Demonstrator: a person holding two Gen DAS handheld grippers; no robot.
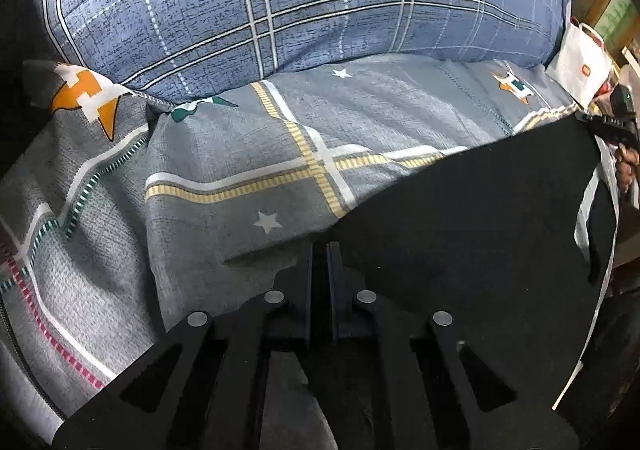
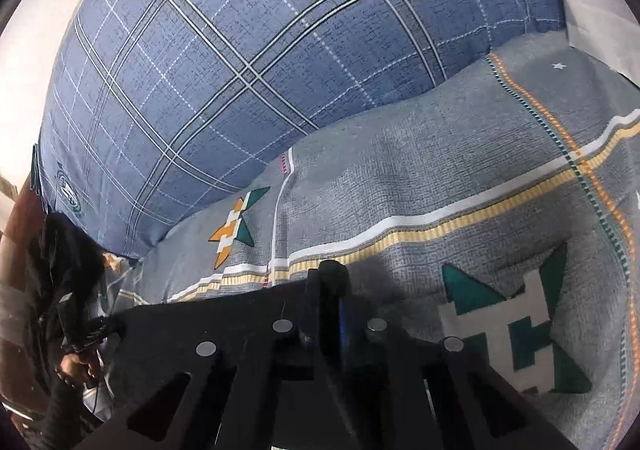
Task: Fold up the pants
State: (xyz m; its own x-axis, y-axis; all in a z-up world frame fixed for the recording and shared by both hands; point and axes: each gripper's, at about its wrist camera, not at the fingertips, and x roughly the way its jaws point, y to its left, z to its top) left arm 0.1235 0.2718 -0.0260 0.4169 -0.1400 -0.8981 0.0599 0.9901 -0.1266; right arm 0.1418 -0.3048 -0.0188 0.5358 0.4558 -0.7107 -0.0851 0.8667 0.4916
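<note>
One pair of black pants [image 1: 480,217] is lying on one grey star-print bedsheet [image 1: 224,153], one blue plaid pillow [image 1: 280,1] is sitting behind the pants, two grippers are showing, and one white paper bag [image 1: 580,65] is standing beside the pillow

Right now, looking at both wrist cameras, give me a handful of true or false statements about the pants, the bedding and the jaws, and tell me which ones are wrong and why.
1. The left gripper has its jaws closed on the edge of the black pants. True.
2. The pants are light blue denim. False: they are plain black.
3. A blue plaid pillow lies beyond the grey star-patterned bedsheet. True.
4. The right gripper has its jaws wide open and holds nothing. False: the jaws are closed on dark fabric of the pants.
5. A white paper bag sits at the right edge of the left wrist view. True.
</note>
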